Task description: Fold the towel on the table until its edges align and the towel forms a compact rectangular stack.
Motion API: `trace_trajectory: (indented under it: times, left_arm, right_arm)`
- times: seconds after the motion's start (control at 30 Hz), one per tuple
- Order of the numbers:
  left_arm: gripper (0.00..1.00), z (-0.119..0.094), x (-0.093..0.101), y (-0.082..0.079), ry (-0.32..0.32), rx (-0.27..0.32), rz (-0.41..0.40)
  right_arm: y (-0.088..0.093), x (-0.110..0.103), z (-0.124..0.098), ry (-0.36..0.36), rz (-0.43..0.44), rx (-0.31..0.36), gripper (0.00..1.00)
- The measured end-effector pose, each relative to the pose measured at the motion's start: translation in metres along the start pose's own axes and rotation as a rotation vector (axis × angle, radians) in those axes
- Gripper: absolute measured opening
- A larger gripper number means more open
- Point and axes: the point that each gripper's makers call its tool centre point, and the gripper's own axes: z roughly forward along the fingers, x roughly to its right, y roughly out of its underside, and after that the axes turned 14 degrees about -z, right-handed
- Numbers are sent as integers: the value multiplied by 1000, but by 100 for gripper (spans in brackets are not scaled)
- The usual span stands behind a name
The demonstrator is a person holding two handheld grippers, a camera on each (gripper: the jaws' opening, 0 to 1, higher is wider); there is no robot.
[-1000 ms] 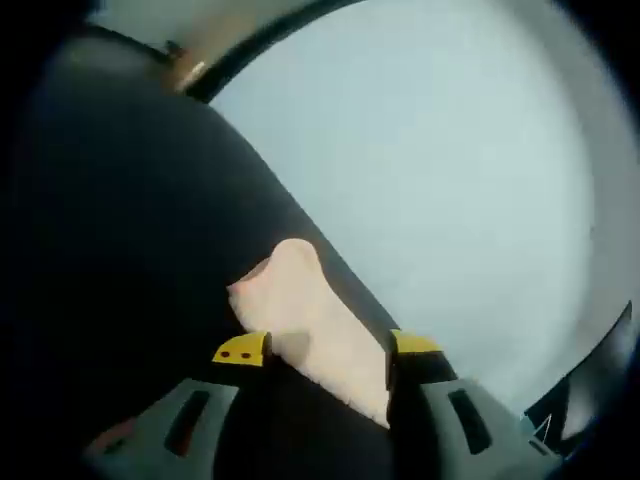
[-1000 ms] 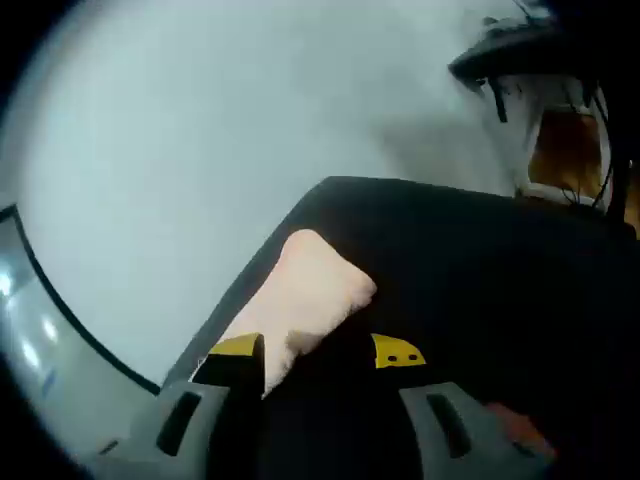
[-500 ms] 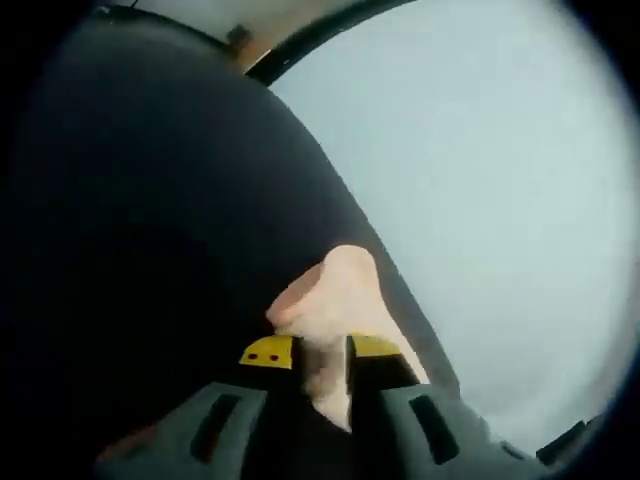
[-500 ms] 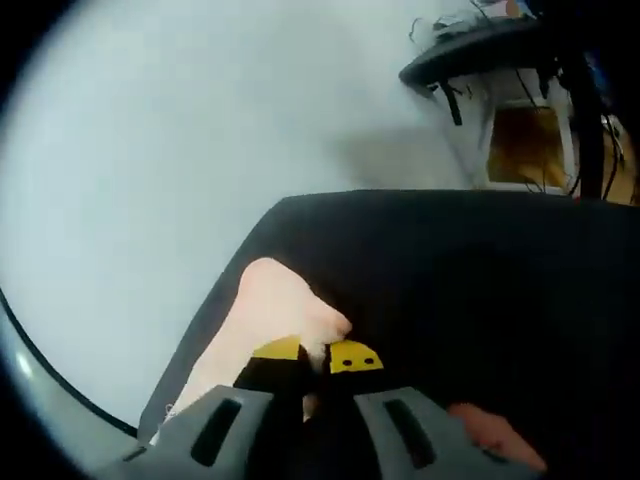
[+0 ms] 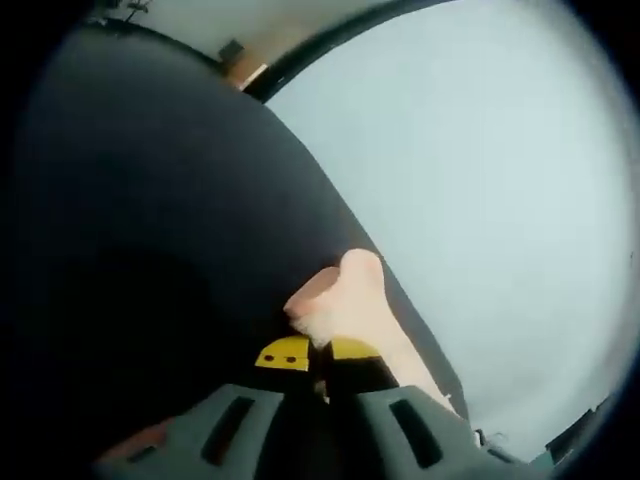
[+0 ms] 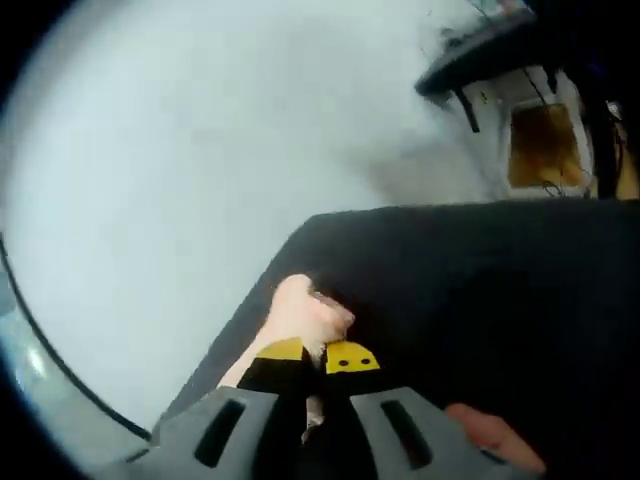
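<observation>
Each hand-held gripper, left (image 5: 318,352) and right (image 6: 312,357), is closed on a pale corner of the dark towel (image 5: 150,260), ready to fold it over the table (image 5: 480,200).

Table (image 5: 500,180): pale grey-white surface, seen in both views. 1 dark towel (image 5: 150,230) lies spread on it, covering a large part, its edge running diagonally

the towel (image 5: 352,300) is showing as soft, fuzzy cream cloth with a dark matt side. the bench (image 5: 500,200) is looking smooth, pale and faintly glossy. each gripper (image 6: 313,357) is looking like matt grey plastic with yellow tips.
</observation>
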Motion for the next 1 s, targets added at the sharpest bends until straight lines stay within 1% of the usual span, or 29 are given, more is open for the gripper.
trace_trajectory:
  times: [0.03,0.07,0.1,0.13,0.17,0.2,0.3,0.37,0.43,0.5,0.63,0.67,0.7,0.77,0.83,0.93,0.97,1.0]
  left_arm:
    - [8,0,1,1,5,-3,9]
    - [8,3,1,-1,5,-2,10]
    - [9,3,1,0,7,-3,14]
    - [9,2,0,2,8,-7,22]
    - [9,1,0,2,12,-11,31]
    - [9,1,0,2,16,-11,31]
    - [9,0,3,4,31,-11,28]
    - [9,1,4,3,36,-10,25]
    - [9,2,4,2,39,-12,29]
    - [9,1,4,3,41,-13,34]
    - [9,2,4,1,48,-8,51]
    - [9,3,5,1,52,-8,64]
    - [9,3,5,1,54,-9,67]
    - [9,2,5,0,62,-9,60]
    - [9,1,6,1,66,-8,58]
    - [9,2,7,2,72,-8,65]
    - [9,1,7,3,76,-11,66]
    - [9,1,8,3,80,-12,65]
  right_arm:
    - [0,-12,-2,-26,-70,4,2]
    - [0,-26,-4,-56,-163,14,2]
    - [0,-40,-6,-82,-275,26,2]
    - [1,-51,-9,-87,-351,43,2]
    - [1,-63,-12,-95,-397,63,2]
    - [4,-74,-12,-105,-438,66,2]
    - [11,-97,-10,-126,-540,78,2]
    - [17,-111,-11,-141,-640,82,2]
    - [24,-127,-16,-173,-718,98,2]
    - [35,-144,-15,-216,-809,91,2]
    - [59,-175,-25,-289,-990,85,2]
    - [64,-179,-26,-302,-1017,78,2]
    - [75,-187,-28,-332,-1072,65,2]
    - [83,-194,-30,-343,-1091,61,2]
    - [94,-202,-32,-368,-1161,48,2]
    - [109,-217,-34,-407,-1249,45,2]
    - [115,-220,-35,-415,-1258,40,2]
    - [122,-225,-36,-439,-1292,26,2]
